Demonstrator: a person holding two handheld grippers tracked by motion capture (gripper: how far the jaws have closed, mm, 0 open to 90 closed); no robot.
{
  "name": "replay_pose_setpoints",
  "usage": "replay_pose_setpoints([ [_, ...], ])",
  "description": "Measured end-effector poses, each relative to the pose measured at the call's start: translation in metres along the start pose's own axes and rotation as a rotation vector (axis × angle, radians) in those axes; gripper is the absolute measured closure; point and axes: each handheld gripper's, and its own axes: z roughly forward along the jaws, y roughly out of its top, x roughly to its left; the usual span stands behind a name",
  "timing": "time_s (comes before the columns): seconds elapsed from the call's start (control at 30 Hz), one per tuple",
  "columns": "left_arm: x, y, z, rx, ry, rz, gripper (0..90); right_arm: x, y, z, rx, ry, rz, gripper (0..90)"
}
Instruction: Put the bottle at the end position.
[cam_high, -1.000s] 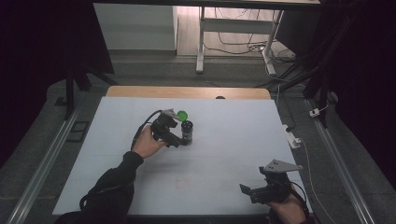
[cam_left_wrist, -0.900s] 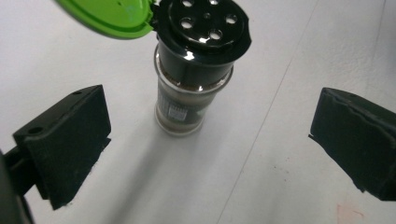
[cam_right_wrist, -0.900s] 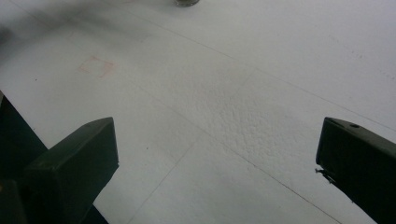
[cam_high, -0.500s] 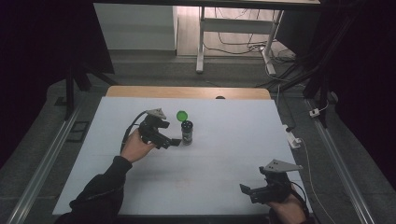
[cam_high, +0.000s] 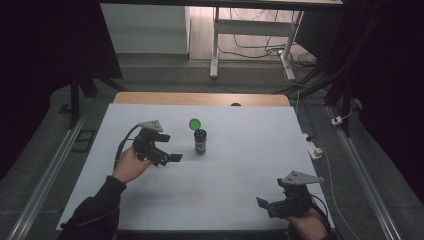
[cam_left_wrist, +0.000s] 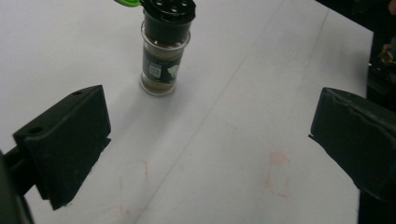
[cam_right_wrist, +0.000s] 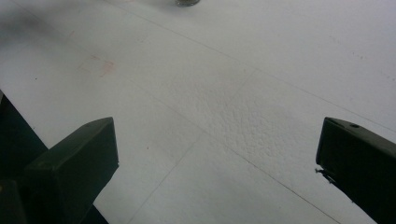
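Spice jar (cam_high: 200, 142) stands upright at centre of the high view, flip lid (cam_high: 195, 123) open and hanging off its far side, shaker holes exposed. Left gripper (cam_high: 169, 157) sits just left of it, jaws released and wide, nothing held; in the left gripper view the jar (cam_left_wrist: 165, 51) is ahead in the upper left of the frame, apart from both jaws. Right gripper (cam_high: 262, 204) idles lower right over bare desk (cam_high: 250, 150), jaws also spread. My read: I'd centre the jar between the left jaws, close on the glass body below the cap, keep it vertical so nothing spills.
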Motion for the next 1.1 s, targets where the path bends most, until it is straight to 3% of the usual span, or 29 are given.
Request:
replay_pose_setpoints([
  [0.7, -0.025, -0.038, -0.045, -0.033, 0.016, -0.023, 0.0, 0.001, 0.0, 0.0, -0.001, 0.0, -0.011, 0.0],
  [1.1, -0.041, -0.069, -0.071, -0.068, 0.085, -0.065, 0.0, 0.001, 0.0, 0.0, -0.002, 0.002, -0.012, 0.0],
])
